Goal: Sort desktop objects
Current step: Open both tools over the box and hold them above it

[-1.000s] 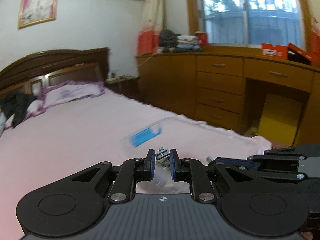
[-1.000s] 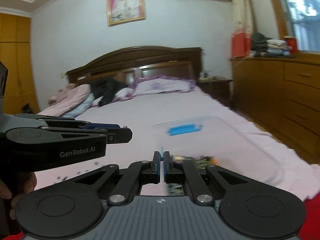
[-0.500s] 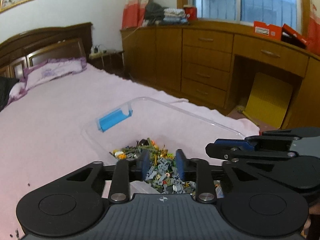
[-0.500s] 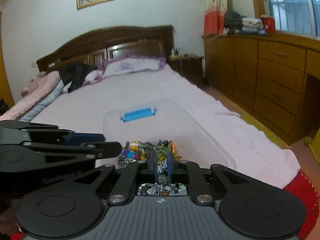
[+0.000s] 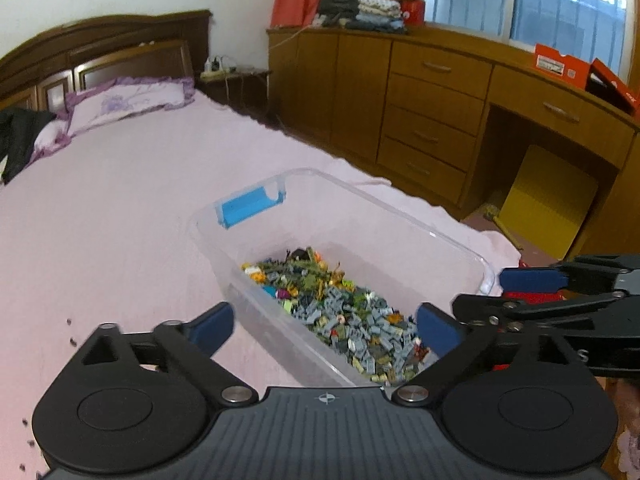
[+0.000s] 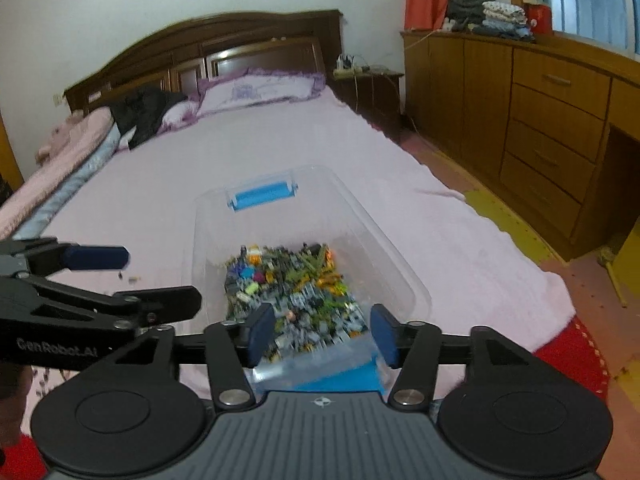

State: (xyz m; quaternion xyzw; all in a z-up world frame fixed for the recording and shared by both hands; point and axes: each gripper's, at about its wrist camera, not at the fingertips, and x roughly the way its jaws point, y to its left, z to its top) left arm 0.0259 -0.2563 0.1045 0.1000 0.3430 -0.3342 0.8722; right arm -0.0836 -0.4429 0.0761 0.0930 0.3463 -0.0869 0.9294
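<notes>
Bin: we see a clear plastic bin point(image 5: 400, 216) on the pink bedsheet point(image 5: 120, 220), toy bricks point(image 5: 340, 312) piled inside.
Left gripper point(image 5: 324, 326): jaws opening, nothing grasped.
Right gripper point(image 6: 322, 334): jaws opening, released, over the bin's near end.

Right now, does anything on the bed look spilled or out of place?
Yes. A few small dark bits lie loose on the pink sheet, left of the clear bin, outside it. The bricks themselves are heaped at the bin's near end, leaving the far end bare.
</notes>
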